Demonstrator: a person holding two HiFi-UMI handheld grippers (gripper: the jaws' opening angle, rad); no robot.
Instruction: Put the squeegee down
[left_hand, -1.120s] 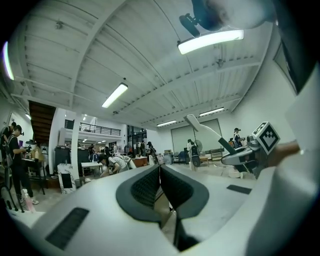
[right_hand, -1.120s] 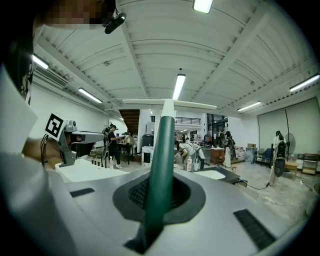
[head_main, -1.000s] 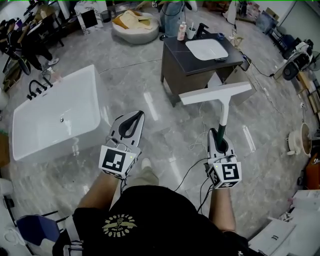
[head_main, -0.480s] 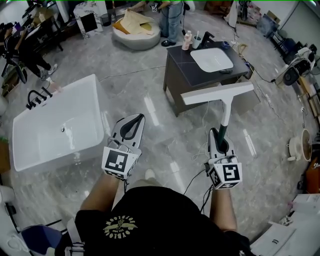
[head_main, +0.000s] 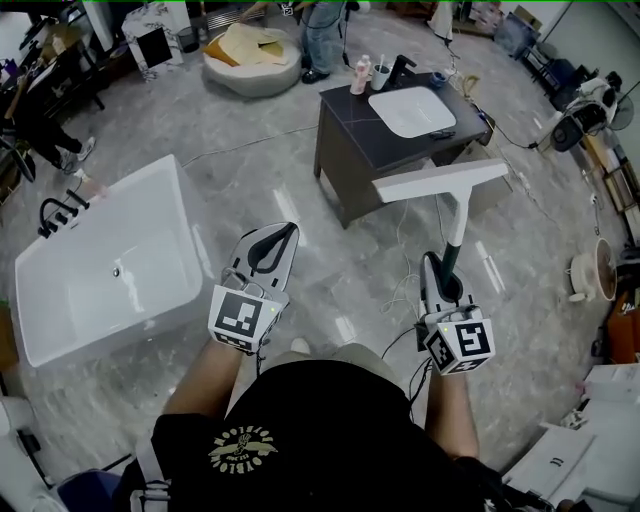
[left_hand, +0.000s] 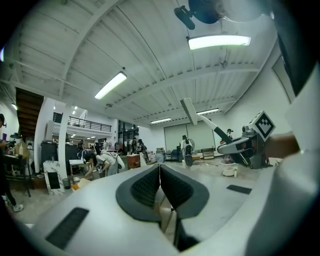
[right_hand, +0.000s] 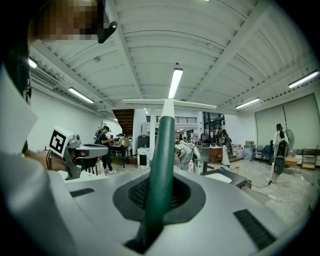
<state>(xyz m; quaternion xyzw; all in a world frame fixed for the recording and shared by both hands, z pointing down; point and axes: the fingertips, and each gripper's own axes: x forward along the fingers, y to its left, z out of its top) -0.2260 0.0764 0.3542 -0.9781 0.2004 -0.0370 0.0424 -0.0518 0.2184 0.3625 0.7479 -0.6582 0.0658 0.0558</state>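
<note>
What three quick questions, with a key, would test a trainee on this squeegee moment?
1. Multiple choice: what is the right gripper holding?
A) a bottle
B) the squeegee
C) nothing
2. True or false: the left gripper has its jaws together with nothing between them.
3. Short answer: in the head view, which fixture appears closer to the squeegee's blade, the bathtub or the sink cabinet?

Key: 1 B, gripped by its green handle. 2 True. 3 The sink cabinet.
</note>
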